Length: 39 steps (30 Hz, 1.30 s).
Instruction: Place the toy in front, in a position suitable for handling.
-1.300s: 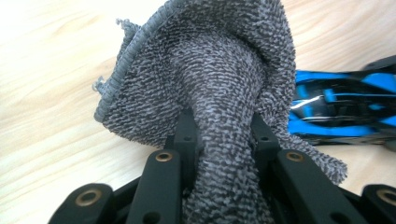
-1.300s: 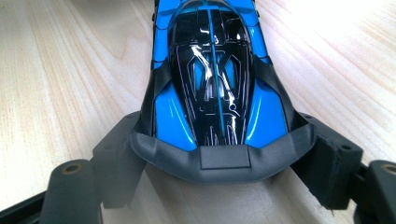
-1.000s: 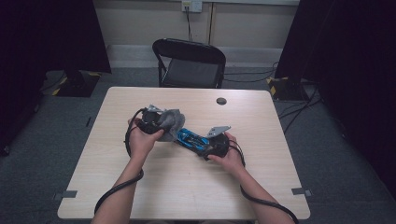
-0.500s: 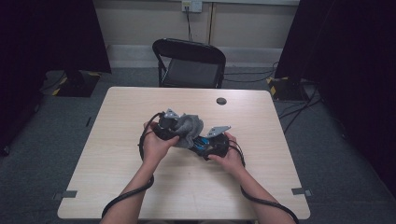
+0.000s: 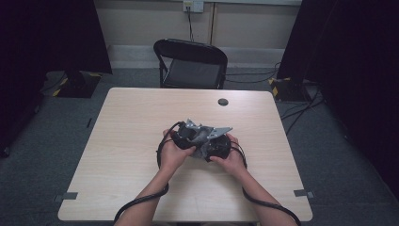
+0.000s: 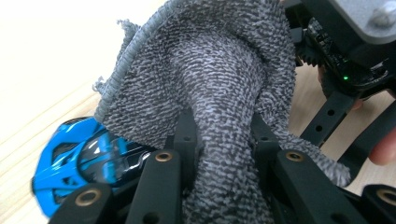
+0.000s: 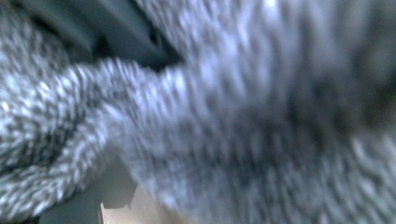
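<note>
Jaws of the left gripper (image 6: pixel 219 140) pinch the grey cloth (image 6: pixel 219 70) over the blue toy car (image 6: pixel 70 163); a loose fold could slip free.

Over the last second the left gripper (image 5: pixel 188 136), clamped on the grey cloth (image 6: pixel 219 93), has travelled rightward across the table (image 5: pixel 117 155) until it sits right against the right gripper (image 5: pixel 217 146). A second ago the two hands were apart, with the blue toy car (image 6: pixel 70 163) plainly showing between them in the high view; now the cloth has been drawn over it, and from above the car can hardly be made out. In the left gripper view its blue body pokes out beside the cloth's hemmed edge. The cloth has also come up against the right gripper's camera, apparently draped over its jaws, though that view is too blurred to tell.
</note>
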Each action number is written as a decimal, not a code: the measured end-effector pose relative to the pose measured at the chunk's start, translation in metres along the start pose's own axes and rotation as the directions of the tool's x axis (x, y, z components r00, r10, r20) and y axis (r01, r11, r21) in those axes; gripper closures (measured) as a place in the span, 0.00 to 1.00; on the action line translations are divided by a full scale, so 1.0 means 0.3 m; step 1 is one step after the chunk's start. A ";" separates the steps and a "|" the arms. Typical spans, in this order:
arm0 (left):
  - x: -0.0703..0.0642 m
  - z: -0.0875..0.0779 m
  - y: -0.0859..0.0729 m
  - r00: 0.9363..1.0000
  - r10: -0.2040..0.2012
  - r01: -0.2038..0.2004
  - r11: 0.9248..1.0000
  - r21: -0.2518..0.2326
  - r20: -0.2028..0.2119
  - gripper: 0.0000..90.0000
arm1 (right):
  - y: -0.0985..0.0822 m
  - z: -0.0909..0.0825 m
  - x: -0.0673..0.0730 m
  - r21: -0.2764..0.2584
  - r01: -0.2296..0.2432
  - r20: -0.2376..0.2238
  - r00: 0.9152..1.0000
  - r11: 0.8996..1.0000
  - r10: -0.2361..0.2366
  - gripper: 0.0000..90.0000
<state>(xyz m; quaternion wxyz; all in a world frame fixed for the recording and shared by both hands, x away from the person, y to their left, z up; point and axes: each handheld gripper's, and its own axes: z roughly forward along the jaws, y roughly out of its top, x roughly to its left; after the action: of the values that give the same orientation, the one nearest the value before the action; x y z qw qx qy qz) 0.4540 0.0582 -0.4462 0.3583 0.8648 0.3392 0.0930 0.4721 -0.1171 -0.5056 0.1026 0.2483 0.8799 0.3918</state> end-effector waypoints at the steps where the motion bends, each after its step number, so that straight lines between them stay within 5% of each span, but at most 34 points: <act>1: -0.004 0.005 0.001 1.000 0.004 -0.004 1.000 0.000 -0.006 0.79 | 0.000 0.000 0.000 0.000 0.001 0.000 1.000 1.000 -0.001 0.27; 39: 0.026 0.006 -0.004 0.999 0.007 -0.005 0.999 0.032 -0.043 0.79 | 0.000 0.000 0.000 0.001 0.001 -0.001 1.000 1.000 -0.001 0.27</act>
<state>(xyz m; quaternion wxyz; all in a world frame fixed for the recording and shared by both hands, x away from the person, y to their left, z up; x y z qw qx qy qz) 0.4600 0.0628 -0.4489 0.3369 0.8691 0.3457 0.1075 0.4721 -0.1172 -0.5056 0.1021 0.2479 0.8803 0.3914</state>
